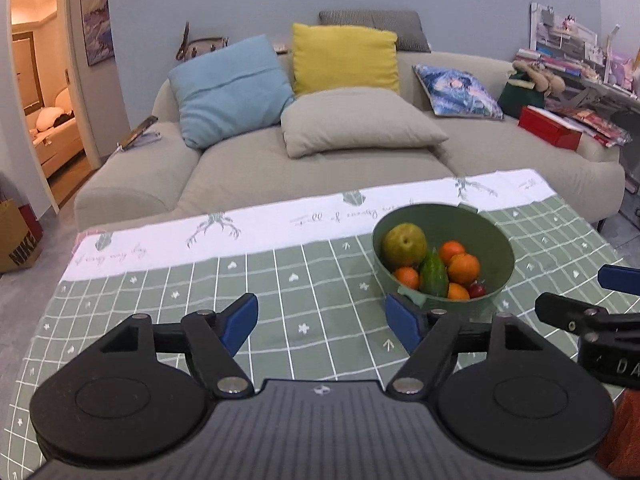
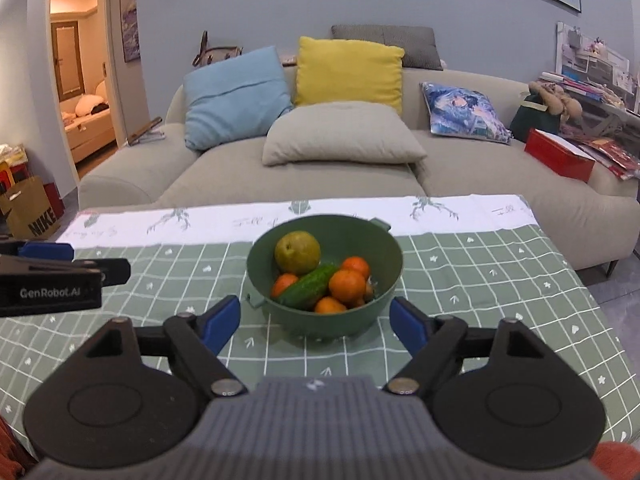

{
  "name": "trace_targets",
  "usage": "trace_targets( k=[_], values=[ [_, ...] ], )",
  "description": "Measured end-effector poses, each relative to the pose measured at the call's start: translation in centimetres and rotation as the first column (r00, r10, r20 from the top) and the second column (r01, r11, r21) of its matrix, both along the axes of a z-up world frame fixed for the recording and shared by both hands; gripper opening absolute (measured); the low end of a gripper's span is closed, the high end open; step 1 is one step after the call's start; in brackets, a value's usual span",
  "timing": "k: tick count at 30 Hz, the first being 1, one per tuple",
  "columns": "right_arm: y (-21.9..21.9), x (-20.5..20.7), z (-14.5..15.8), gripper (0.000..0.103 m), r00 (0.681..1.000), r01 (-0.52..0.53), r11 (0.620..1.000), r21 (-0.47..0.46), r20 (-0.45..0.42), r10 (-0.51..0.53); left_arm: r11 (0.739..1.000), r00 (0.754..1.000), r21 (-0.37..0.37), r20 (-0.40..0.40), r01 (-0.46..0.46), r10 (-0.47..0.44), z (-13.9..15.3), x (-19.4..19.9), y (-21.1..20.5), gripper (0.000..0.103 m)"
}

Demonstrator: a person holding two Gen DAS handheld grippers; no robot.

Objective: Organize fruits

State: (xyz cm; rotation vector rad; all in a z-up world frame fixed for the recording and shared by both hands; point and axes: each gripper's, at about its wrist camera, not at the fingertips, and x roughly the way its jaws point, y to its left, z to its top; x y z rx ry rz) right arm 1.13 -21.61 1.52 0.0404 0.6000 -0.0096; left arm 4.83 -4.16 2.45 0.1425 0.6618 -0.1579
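- The sofa [image 2: 304,168] spans the room beyond the far edge of the table, well ahead of both grippers, with 5 loose cushions on it that I can count.
- The table [image 2: 500,280], under a green grid cloth with a white band along its far edge, lies below both grippers; bare cloth stretches wide to the left of the left gripper and to the right of the right gripper.
- The left gripper [image 1: 322,322] tilts down toward the cloth, its 2 blue-padded fingers spread wide with only cloth between them.
- The right gripper [image 2: 315,320] tilts down likewise, its 2 fingers spread, with nothing pinched; the near wall of the bowl shows in the gap between them, apart from both pads.
- The green bowl [image 2: 384,248] stands straight ahead of the right gripper, and ahead and to the right of the left gripper, whose right pad overlaps its near rim in the left wrist view; whether they touch I cannot tell.
- The bowl holds all the fruit I can see: 1 yellow-green pear [image 2: 297,252] at the far left side.
- 1 cucumber [image 2: 308,290] lies slanted across the middle.
- 4 oranges [image 2: 347,285] are countable around the cucumber.
- 1 small red fruit [image 1: 477,290] sits at the bowl's near right side.
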Motion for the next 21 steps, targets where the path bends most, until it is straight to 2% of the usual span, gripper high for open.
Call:
trace_targets(
  k=[10, 21],
  values=[
    [0.3, 0.9, -2.5, 0.078, 0.999, -0.016, 1.0, -0.027, -0.028, 0.015, 0.999, 0.996, 0.034, -0.085, 0.018, -0.015, -3.4, 0.7, -0.9, 0.086],
    [0.4, 0.8, -2.9, 0.078, 0.999, -0.021, 0.999, -0.026, -0.044, 0.02, 0.999, 0.992, 0.038, -0.124, 0.014, -0.009, -3.9, 0.3, -0.4, 0.086]
  ],
)
